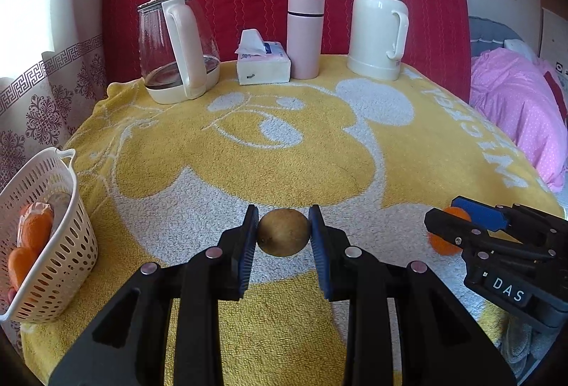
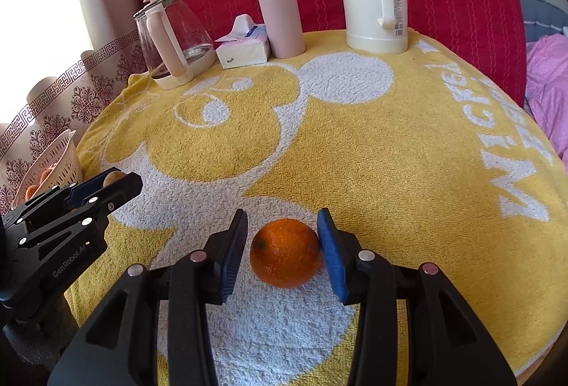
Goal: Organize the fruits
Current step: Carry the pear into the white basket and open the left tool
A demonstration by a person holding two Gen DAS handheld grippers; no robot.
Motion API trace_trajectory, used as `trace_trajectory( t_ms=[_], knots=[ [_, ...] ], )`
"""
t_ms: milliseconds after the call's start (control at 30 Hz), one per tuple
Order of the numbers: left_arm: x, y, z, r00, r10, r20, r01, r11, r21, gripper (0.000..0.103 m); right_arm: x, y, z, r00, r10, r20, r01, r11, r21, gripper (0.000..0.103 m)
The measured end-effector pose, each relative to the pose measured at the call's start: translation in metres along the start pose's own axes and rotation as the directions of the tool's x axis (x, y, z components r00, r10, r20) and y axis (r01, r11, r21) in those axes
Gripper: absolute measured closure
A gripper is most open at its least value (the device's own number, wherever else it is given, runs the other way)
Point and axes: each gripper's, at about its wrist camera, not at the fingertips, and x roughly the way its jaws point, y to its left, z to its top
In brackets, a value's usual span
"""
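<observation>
A brown kiwi-like fruit (image 1: 283, 232) sits between the pads of my left gripper (image 1: 283, 210), which is shut on it just over the yellow towel (image 1: 284, 144). An orange (image 2: 284, 253) rests on the towel between the fingers of my right gripper (image 2: 283, 212), which is open: the right pad is at its skin and a small gap shows at the left pad. A white slotted basket (image 1: 65, 258) at the left edge holds oranges (image 1: 33, 226). From the right wrist view, the left gripper (image 2: 119, 178) hovers near the basket (image 2: 65, 155).
Along the far edge stand a glass kettle (image 1: 174, 48), a tissue pack (image 1: 262, 63), a pink flask (image 1: 305, 38) and a white thermos (image 1: 378, 27) before a red backrest. Pink bedding (image 1: 514, 109) lies to the right, a patterned curtain (image 1: 42, 109) to the left.
</observation>
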Motion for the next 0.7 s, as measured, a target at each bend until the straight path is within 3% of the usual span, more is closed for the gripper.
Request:
trace_trajectory(
  t_ms=[267, 700],
  knots=[
    [-0.001, 0.005, 0.001, 1.000, 0.014, 0.002, -0.013, 1.000, -0.015, 0.073, 0.014, -0.003, -0.002, 0.997, -0.014, -0.079, 0.015, 1.000, 0.014, 0.061],
    [-0.003, 0.007, 0.001, 1.000, 0.019, 0.006, -0.019, 1.000, -0.024, 0.073, 0.004, -0.002, -0.002, 0.999, 0.023, -0.029, -0.022, 1.000, 0.013, 0.063]
  ],
)
